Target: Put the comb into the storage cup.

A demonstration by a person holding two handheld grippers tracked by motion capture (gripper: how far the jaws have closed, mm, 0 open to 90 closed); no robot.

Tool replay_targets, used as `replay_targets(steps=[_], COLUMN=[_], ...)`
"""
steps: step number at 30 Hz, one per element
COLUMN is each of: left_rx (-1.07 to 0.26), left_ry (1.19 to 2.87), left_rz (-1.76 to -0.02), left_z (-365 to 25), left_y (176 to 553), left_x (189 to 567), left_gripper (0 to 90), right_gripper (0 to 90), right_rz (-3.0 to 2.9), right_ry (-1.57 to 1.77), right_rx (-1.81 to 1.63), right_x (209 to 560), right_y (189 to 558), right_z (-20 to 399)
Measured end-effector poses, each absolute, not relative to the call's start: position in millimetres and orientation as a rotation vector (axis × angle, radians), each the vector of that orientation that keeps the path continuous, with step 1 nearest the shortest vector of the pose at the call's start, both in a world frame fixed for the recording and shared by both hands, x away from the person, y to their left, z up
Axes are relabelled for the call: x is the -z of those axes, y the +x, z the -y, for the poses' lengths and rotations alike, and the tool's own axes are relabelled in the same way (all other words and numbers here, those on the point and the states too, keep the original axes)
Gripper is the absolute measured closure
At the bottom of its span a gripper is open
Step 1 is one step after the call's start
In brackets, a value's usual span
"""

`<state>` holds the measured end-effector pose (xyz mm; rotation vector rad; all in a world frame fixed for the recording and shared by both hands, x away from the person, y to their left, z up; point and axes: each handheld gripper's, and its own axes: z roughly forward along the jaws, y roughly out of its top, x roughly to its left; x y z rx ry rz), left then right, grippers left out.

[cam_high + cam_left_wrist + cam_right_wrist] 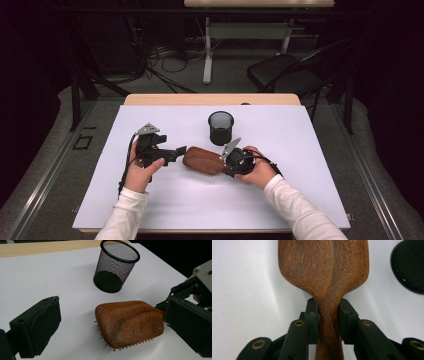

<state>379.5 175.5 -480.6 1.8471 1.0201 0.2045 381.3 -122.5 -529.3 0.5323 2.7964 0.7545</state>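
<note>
A brown wooden hairbrush [202,160] lies bristles down on the white sheet [305,150]. My right gripper [226,162] comes at it from the right and is shut on its narrow handle. In the right gripper view both pads [312,315] press the sides of the handle, and the wide brush head [324,267] stretches away beyond the gripper [329,312]. My left gripper [176,151] is just left of the brush head, open. In the left gripper view its gripper [113,315] has its jaws spread wide around the near end of the hairbrush [130,322], with neither jaw touching it.
A black mesh cup [220,128] stands upright just behind the brush, also seen as the mesh cup [116,265] in the left gripper view. The sheet covers a wooden table [210,99]. A dark chair [285,72] and a desk frame stand on the floor beyond.
</note>
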Motion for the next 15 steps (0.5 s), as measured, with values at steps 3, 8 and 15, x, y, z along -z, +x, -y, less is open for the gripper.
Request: replay_targets(steps=[3, 8, 15], left_rx=[-0.204, -0.205, -0.203], left_ry=[1.849, 1.851, 1.846], left_rz=[-1.020, -1.015, -1.015], left_z=[-174.7, -174.1, -174.6], left_y=[379.4, 379.4, 378.9], left_x=[480.8, 481.0, 480.1], left_gripper=[0.5, 0.6, 0.5], right_gripper=[72.4, 72.4, 72.4], right_rz=[-2.781, -2.753, -2.713], right_ry=[0.541, 0.553, 0.576], right_rx=[-0.786, -0.818, -0.860], right_x=[528.3, 525.5, 524.4], right_y=[379.7, 376.7, 374.0], right_z=[124.6, 127.7, 131.5])
